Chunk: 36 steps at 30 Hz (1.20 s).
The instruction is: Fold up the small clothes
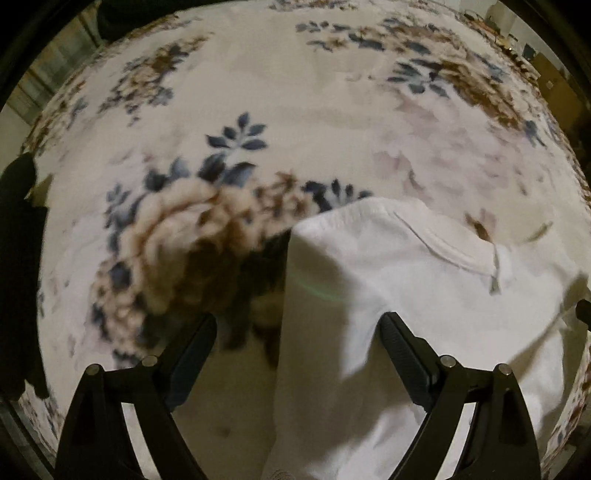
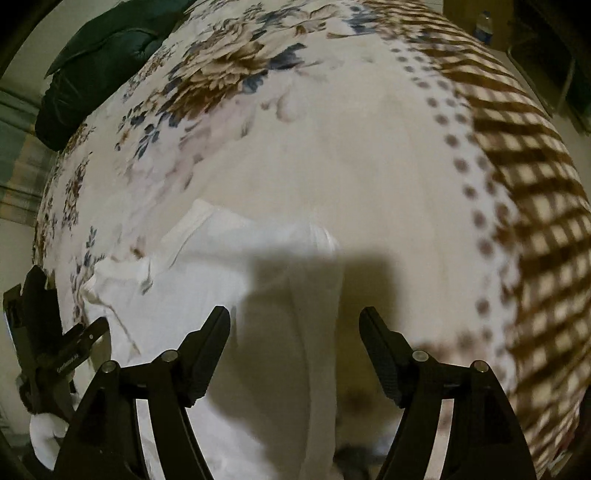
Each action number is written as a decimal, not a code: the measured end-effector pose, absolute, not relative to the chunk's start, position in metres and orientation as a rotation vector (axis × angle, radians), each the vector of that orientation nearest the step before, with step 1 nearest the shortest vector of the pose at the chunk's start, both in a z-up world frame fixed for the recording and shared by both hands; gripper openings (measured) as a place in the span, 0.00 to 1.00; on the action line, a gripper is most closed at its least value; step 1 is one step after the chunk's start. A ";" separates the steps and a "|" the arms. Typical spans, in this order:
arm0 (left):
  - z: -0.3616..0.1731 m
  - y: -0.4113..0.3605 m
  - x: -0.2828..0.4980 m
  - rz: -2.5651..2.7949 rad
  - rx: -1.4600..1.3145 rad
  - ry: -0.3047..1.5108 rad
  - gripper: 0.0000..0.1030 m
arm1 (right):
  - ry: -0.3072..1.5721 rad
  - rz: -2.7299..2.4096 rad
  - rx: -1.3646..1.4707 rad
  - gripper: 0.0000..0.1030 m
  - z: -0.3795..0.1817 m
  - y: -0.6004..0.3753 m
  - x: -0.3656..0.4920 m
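Note:
A small white garment (image 1: pixel 399 295) lies spread on a floral blanket (image 1: pixel 295 96), its neckline seam toward the far right. My left gripper (image 1: pixel 299 328) is open just above the garment's left edge, one finger over the blanket, the other over the cloth. In the right wrist view the same white garment (image 2: pixel 221 295) lies at lower left. My right gripper (image 2: pixel 295 325) is open above its right edge, holding nothing. The left gripper (image 2: pixel 48 343) shows at the far left of that view.
The blanket (image 2: pixel 332 155) has brown and blue flowers, a dotted line and a brown checked border (image 2: pixel 535 206) at the right. A dark green cushion (image 2: pixel 99 62) lies at the far left. A water bottle (image 2: pixel 483 26) stands beyond the bed.

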<state>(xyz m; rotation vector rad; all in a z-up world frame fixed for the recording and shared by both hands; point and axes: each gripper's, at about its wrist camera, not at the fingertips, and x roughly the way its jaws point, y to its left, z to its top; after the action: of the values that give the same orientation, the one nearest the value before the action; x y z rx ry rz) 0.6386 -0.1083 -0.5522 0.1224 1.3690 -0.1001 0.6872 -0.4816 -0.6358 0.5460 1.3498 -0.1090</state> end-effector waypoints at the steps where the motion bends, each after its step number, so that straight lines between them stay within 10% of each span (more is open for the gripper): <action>1: -0.556 -0.109 0.641 -0.108 0.116 1.378 0.88 | 1.358 -0.103 0.552 0.73 -0.641 -0.481 0.691; 5: -0.557 -0.108 0.642 -0.147 0.066 1.349 0.71 | 1.351 -0.079 0.572 0.61 -0.650 -0.479 0.696; 7: -0.552 -0.106 0.638 -0.196 0.025 1.327 0.21 | 1.331 -0.078 0.595 0.30 -0.650 -0.482 0.694; 10: -0.540 -0.107 0.630 -0.222 0.024 1.270 0.07 | 1.282 -0.081 0.602 0.12 -0.643 -0.484 0.687; 23: -0.455 -0.077 0.580 -0.276 -0.099 1.070 0.06 | 1.085 -0.030 0.638 0.07 -0.567 -0.476 0.635; 30: -0.509 -0.076 0.617 -0.226 -0.102 1.210 0.18 | 1.176 -0.129 0.664 0.07 -0.596 -0.489 0.650; 33: -0.528 -0.063 0.625 -0.169 -0.147 1.285 0.27 | 1.258 -0.189 0.661 0.38 -0.614 -0.496 0.654; 36: -0.516 -0.046 0.611 -0.176 -0.196 1.249 0.67 | 1.222 -0.168 0.628 0.66 -0.600 -0.493 0.636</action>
<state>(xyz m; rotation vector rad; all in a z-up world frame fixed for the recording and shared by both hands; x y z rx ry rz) 0.6107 -0.0457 -0.5164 -0.1965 1.2487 -0.1760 0.6355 -0.4929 -0.6003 0.6276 1.2223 -0.1680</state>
